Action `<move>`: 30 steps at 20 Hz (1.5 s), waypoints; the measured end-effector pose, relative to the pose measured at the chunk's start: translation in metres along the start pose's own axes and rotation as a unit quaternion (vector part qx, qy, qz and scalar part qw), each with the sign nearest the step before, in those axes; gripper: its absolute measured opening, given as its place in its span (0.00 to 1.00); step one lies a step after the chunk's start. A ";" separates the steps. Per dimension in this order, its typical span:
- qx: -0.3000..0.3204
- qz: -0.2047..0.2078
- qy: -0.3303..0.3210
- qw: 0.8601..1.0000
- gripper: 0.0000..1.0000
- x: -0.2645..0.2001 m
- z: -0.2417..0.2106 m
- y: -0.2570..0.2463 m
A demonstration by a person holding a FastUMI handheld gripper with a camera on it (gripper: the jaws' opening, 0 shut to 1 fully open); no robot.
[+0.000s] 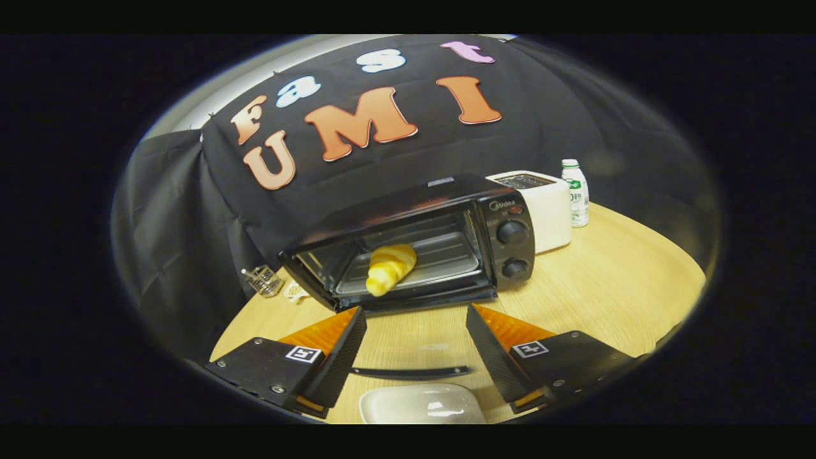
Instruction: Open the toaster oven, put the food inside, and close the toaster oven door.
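The black toaster oven (503, 217) stands on the wooden table with its glass door folded down flat toward me; the door's dark handle (411, 371) lies between my fingers. A yellow croissant (390, 268) rests on the metal tray (446, 255) inside the oven's cavity, towards its left half. My gripper (415, 312) is open, its fingers spread wide just in front of the oven's mouth, with nothing held between them. The croissant lies beyond the fingertips.
A white pop-up toaster (545, 210) stands right of the oven, with a small white bottle (575, 191) behind it. A small clear holder (262, 280) sits left of the oven. A white dish (421, 405) lies on the table (612, 287) below the door handle.
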State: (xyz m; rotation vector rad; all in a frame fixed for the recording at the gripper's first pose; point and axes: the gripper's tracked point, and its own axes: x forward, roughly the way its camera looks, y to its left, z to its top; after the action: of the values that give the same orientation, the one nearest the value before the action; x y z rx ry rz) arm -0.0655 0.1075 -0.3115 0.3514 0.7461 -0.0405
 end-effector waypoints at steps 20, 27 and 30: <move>-0.020 0.029 0.173 0.984 0.94 -0.006 -0.122 -0.005; -0.049 0.035 0.188 0.980 0.95 0.003 -0.129 0.008; -0.035 0.036 0.177 0.983 0.95 0.003 -0.117 0.011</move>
State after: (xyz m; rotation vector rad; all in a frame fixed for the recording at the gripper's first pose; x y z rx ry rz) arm -0.1383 0.1563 -0.3897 0.3212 1.0828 0.1192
